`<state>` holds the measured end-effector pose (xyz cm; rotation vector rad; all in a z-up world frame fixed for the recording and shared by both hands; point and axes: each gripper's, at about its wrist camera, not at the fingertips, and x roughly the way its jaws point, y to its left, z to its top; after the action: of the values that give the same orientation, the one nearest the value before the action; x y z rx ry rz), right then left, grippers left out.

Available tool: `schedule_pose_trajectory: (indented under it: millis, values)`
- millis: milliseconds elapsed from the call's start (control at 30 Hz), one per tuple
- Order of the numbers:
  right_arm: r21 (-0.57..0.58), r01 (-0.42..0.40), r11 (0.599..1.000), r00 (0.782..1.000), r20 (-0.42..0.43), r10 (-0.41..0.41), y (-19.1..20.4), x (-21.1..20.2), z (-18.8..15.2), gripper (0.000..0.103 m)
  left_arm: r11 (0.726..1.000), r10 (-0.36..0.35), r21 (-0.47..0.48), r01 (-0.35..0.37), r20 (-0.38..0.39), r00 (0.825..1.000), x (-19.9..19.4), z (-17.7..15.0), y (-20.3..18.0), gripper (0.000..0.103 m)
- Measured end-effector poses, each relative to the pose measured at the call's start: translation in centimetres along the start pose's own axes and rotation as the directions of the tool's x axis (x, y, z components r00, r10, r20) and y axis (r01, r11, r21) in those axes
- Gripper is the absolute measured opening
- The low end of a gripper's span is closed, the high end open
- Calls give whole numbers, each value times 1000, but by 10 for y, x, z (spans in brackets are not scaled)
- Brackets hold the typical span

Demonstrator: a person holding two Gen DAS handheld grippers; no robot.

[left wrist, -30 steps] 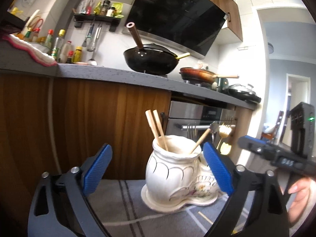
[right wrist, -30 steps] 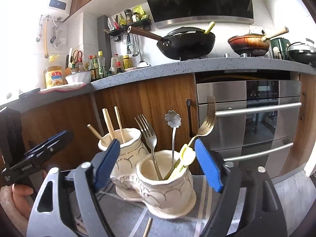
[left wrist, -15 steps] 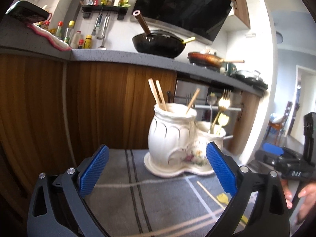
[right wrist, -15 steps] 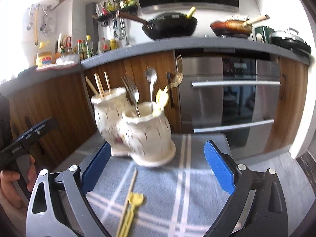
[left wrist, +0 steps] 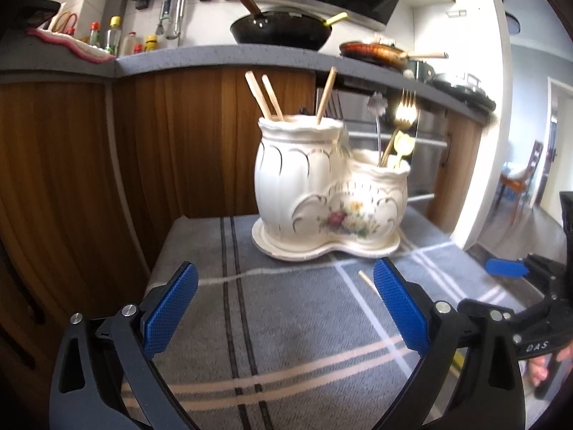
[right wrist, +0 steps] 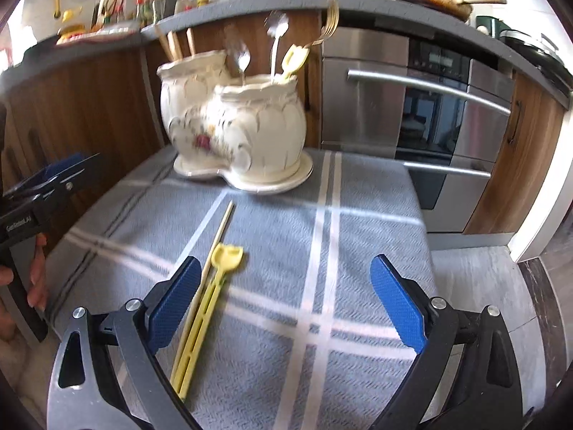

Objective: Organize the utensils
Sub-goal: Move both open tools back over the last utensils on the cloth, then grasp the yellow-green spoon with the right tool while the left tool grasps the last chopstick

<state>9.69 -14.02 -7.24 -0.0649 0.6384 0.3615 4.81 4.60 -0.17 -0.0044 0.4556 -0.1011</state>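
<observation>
A white double-pot ceramic utensil holder (left wrist: 322, 193) stands at the far side of a grey striped cloth (left wrist: 286, 322); it also shows in the right wrist view (right wrist: 236, 125). Its tall pot holds wooden chopsticks (left wrist: 266, 96); its low pot holds forks and spoons (left wrist: 401, 122). On the cloth lie a single wooden chopstick (right wrist: 209, 265) and a yellow plastic utensil (right wrist: 211, 301), just beside the left fingertip of my right gripper (right wrist: 286, 304). Both my left gripper (left wrist: 284, 308) and right gripper are open and empty, hovering above the cloth, well short of the holder.
Wooden cabinets (left wrist: 89, 179) and a grey counter (left wrist: 215, 53) with pans rise behind the cloth. A steel oven (right wrist: 429, 114) stands to the right. The cloth's right edge (right wrist: 422, 215) drops to the floor.
Both grippers have pulled back and up from the holder, so more cloth shows. The loose chopstick and yellow utensil have come into the right wrist view.
</observation>
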Motion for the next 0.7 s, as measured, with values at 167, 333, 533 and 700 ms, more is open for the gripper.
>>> schedule_pose_trajectory:
  millis: [167, 333, 533, 700]
  values:
    - [-15, -43, 999, 996, -77, 42, 11, 9, -1, 71, 1000, -17, 1, 17, -41, 999, 8, -5, -3, 97]
    - [-7, -104, 995, 984, -146, 102, 19, 16, -3, 49, 1000, -6, 27, 8, -58, 998, 13, -6, -7, 97]
    - [-40, -110, 993, 979, -180, 101, 30, 21, -3, 27, 999, -27, 26, 28, -64, 998, 14, -6, -8, 97]
    - [-77, -81, 994, 977, -201, 64, 36, 26, -1, 22, 999, -38, 32, 41, -75, 996, 16, -7, -11, 97]
